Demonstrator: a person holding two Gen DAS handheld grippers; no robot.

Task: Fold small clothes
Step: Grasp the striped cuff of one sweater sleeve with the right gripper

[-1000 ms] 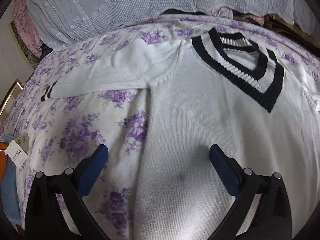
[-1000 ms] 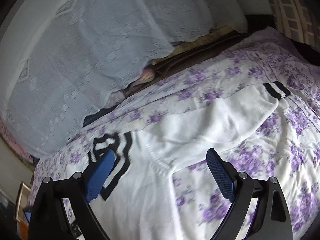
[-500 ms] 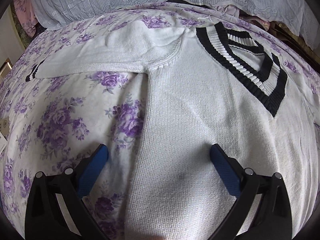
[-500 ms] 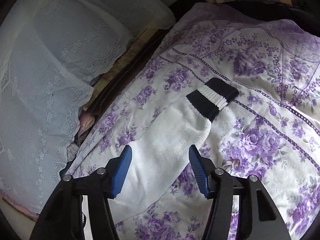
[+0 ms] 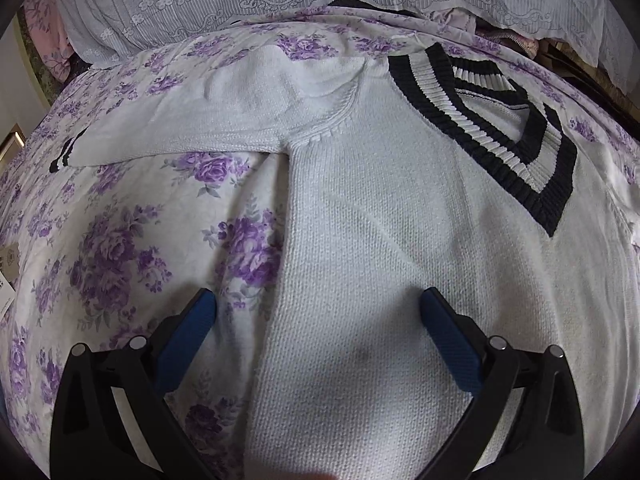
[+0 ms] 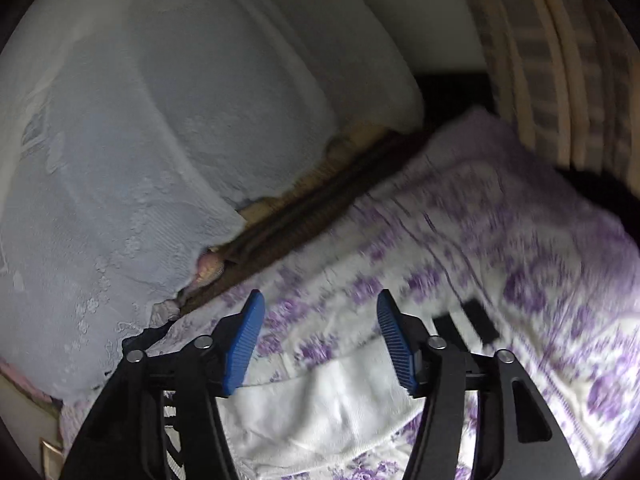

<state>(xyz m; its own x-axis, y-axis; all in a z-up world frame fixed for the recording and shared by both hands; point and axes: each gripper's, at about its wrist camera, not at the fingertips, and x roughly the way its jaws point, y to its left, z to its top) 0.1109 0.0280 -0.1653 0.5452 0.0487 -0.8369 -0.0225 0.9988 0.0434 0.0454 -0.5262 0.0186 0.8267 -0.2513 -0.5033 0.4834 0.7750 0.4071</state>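
Note:
A white knit sweater [image 5: 400, 240] with a black-and-white striped V collar [image 5: 500, 128] lies flat on the floral bedspread [image 5: 100, 260]. Its left sleeve [image 5: 200, 120] stretches out sideways and ends in a striped cuff [image 5: 66, 152]. My left gripper [image 5: 316, 308] hovers open over the sweater's left side edge, one finger above the bedspread and one above the knit. In the blurred right wrist view, my right gripper [image 6: 320, 308] is lifted above the other sleeve [image 6: 328, 408]. Its jaws are opening with nothing between them. That sleeve's striped cuff [image 6: 468, 324] lies just right of the fingers.
A large pillow under a pale lace cover [image 6: 140, 140] stands along the head of the bed, with dark folded cloth [image 6: 304, 232] at its foot. A checked curtain [image 6: 560, 60] hangs at the far right. A paper tag [image 5: 6, 272] lies at the bed's left edge.
The right gripper went from wide open to narrowed around the sleeve near the cuff, then rose away and widened again; the sleeve stayed on the bed. The left gripper barely shifted.

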